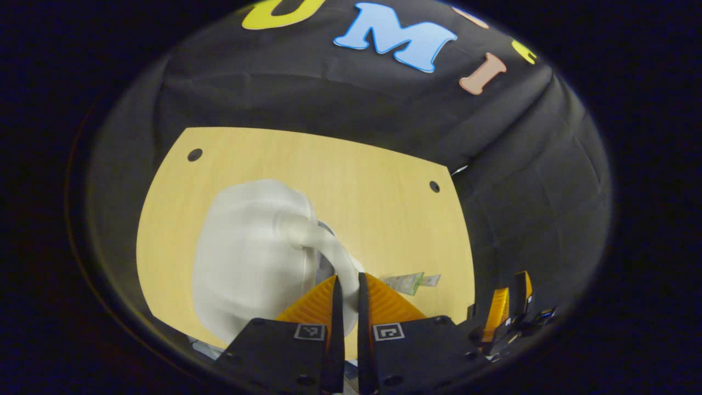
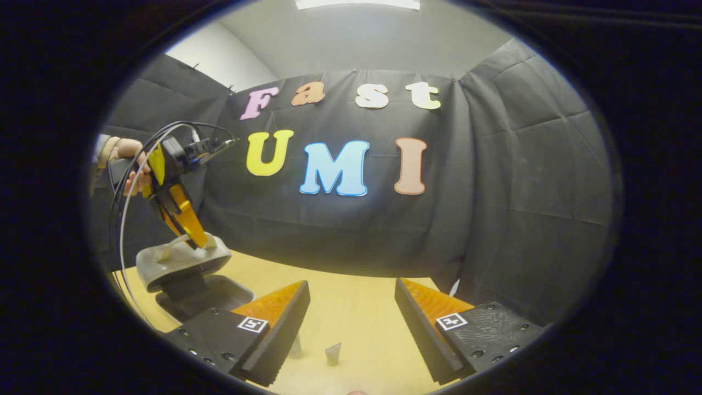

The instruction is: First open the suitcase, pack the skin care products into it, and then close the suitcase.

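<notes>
**Lid half up on a thin grip**

The left claw [image 1: 346, 285] has its fingers drawn almost together on the pale handle strap of the white suitcase [image 1: 247, 258], which lies on the bench [image 1: 356, 181] just ahead of and to the left of that claw. In the right gripper view the left claw [image 2: 192, 233] is seen from farther off, held by a hand [image 2: 129, 164], and the suitcase lid [image 2: 181, 260] hangs raised and tilted above the dark lower shell [image 2: 214, 293]. The case is partly open; whether the lid is on its way up or on its way down, one moment cannot settle.

The right claw [image 2: 351, 323] stands wide and holds nothing. Just ahead of it, between its fingers, a small pale tube [image 2: 332, 354] stands on the bench. From the left claw, a greenish tube [image 1: 408, 282] lies just beyond its tips to the right.

Risks, as I judge them: the strap is soft and narrow, so it may slide out of the pinch and let the lid drop. A slanted pull may drag the light case across the bench rather than swing the hinge. The tube under the right claw looks easy to tip.
</notes>
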